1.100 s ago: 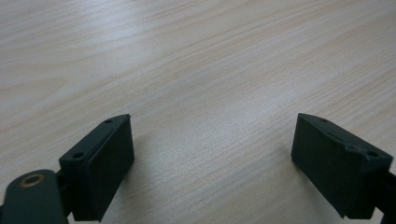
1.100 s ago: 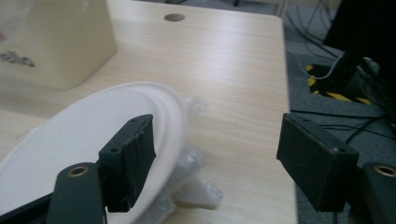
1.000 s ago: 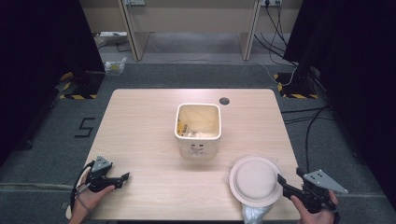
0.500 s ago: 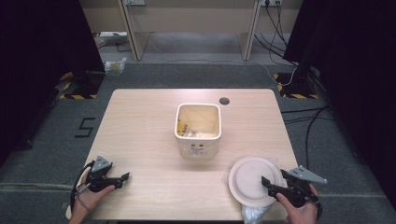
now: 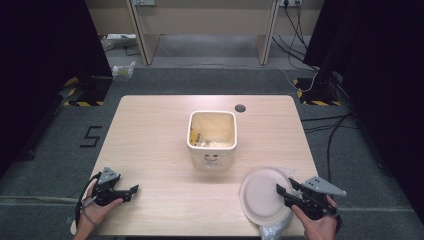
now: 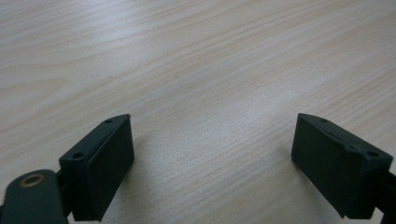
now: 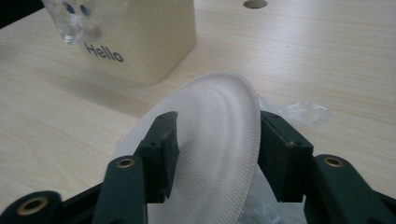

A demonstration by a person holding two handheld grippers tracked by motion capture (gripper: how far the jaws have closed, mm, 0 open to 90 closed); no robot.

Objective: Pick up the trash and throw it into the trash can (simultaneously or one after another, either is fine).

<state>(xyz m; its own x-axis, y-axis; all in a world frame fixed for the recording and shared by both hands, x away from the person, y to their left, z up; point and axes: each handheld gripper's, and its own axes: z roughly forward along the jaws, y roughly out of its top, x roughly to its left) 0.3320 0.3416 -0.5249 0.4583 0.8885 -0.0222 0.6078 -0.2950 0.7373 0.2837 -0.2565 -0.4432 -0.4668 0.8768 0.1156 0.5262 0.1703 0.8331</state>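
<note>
Both jaws of the right gripper [image 5: 286, 191] have just been closing around the plate [image 5: 262, 195].

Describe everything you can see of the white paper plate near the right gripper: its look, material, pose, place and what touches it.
The paper plate is round, white and looks like pressed paper, with a fine woven texture and a shallow raised rim. It sits at the near right corner of the table, in front of the cream bin, and looks tilted, lying on crumpled clear plastic. The right gripper has its jaws either side of the plate's near edge; they have just been closing, and a firm pinch cannot be confirmed.
</note>
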